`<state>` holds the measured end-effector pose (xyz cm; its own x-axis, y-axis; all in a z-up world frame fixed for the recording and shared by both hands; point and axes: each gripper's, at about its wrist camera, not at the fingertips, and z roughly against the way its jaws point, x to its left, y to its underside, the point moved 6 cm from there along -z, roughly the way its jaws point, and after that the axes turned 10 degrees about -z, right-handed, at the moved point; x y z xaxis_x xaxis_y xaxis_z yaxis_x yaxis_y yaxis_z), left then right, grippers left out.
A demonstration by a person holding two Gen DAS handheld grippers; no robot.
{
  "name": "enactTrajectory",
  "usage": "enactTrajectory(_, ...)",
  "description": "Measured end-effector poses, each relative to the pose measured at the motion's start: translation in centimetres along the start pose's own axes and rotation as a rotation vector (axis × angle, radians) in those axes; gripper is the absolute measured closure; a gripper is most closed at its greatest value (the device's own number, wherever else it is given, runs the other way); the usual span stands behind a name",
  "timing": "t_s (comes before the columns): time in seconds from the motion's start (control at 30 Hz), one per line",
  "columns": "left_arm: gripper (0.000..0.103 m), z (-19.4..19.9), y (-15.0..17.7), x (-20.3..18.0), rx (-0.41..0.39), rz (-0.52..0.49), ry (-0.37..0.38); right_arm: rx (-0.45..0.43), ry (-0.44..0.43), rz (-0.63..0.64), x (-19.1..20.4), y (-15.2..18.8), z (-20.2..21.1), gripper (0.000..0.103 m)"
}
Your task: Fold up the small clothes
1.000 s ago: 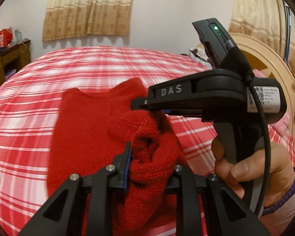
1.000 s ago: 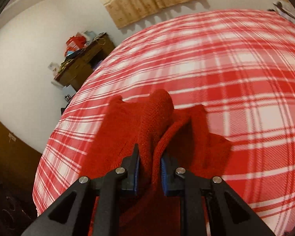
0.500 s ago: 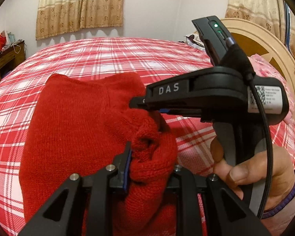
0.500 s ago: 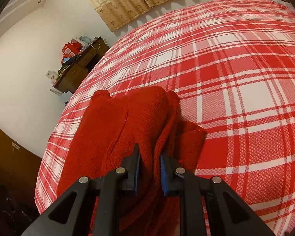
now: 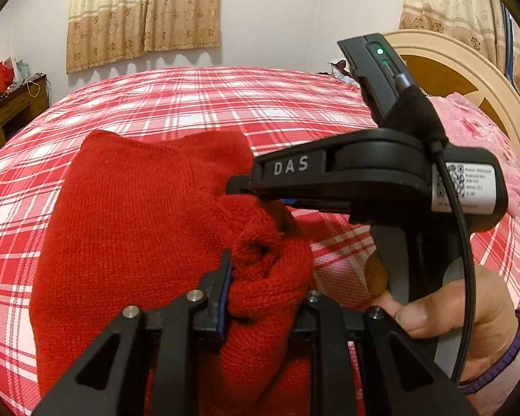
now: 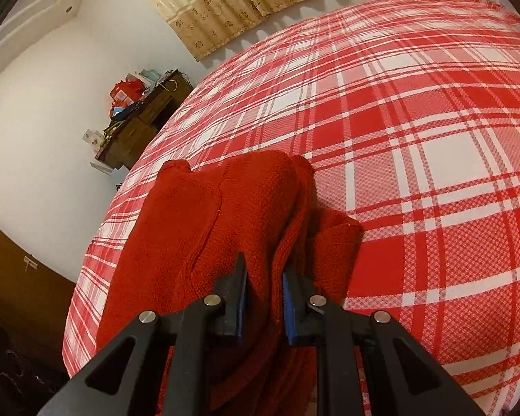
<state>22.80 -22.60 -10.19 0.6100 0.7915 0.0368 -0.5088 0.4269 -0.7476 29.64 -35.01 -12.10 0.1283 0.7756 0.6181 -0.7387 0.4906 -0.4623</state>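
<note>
A small red knitted sweater (image 5: 131, 228) lies on the red and white plaid bed cover (image 5: 225, 104). My left gripper (image 5: 265, 277) is shut on a bunched fold of the sweater at the near edge. In the left wrist view the right gripper (image 5: 235, 187) reaches in from the right, held by a hand (image 5: 433, 308), its tips buried in the knit. In the right wrist view the right gripper (image 6: 263, 287) is shut on a ridge of the red sweater (image 6: 204, 228), which spreads away to the left over the bed cover (image 6: 416, 131).
A wooden headboard (image 5: 468, 69) and a pink floral pillow (image 5: 475, 128) stand at the right. A dark wooden desk (image 6: 138, 128) with boxes and red bags sits by the wall beyond the bed's far side. Curtains (image 5: 142, 14) hang on the wall.
Both grippers sank toward the bed with the sweater still held. The sweater now lies flatter and spreads wider over the cover, with its far edge laid down.
</note>
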Motion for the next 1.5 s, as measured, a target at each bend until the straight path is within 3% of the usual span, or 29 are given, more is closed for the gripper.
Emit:
enactTrajectory(0.77, 0.079, 0.5, 0.1, 0.6, 0.004, 0.020, 0.025, -0.016, 0.046, 0.002, 0.1, 0.1, -0.2, 0.086)
enactTrajectory(0.93, 0.074, 0.9, 0.1, 0.7, 0.024, 0.017, 0.036, -0.027, 0.047, 0.004, 0.1, 0.4, 0.3, 0.080)
enactTrajectory(1.0, 0.073, 1.2, 0.2, 0.8, 0.033, 0.011, 0.044, -0.040, 0.090, 0.006, 0.0, 0.5, 1.3, 0.065)
enactTrajectory(1.07, 0.072, 1.7, 0.5, 1.1, 0.033, 0.000, 0.047, -0.077, 0.110, 0.002, -0.2, 0.7, 3.0, 0.061)
enactTrajectory(1.23, 0.053, 4.0, 2.1, 2.5, 0.012, 0.010, 0.069, -0.148, 0.130, -0.047, -2.2, 2.2, 7.6, 0.061)
enactTrajectory(1.43, 0.051, 6.4, 4.7, 3.7, -0.019, -0.035, 0.059, -0.162, 0.154, -0.095, -4.4, 6.2, 11.3, 0.061)
enactTrajectory(1.5, 0.046, 6.7, 5.1, 4.3, -0.014, -0.022, 0.033, -0.164, 0.151, -0.090, -4.2, 7.4, 12.2, 0.060)
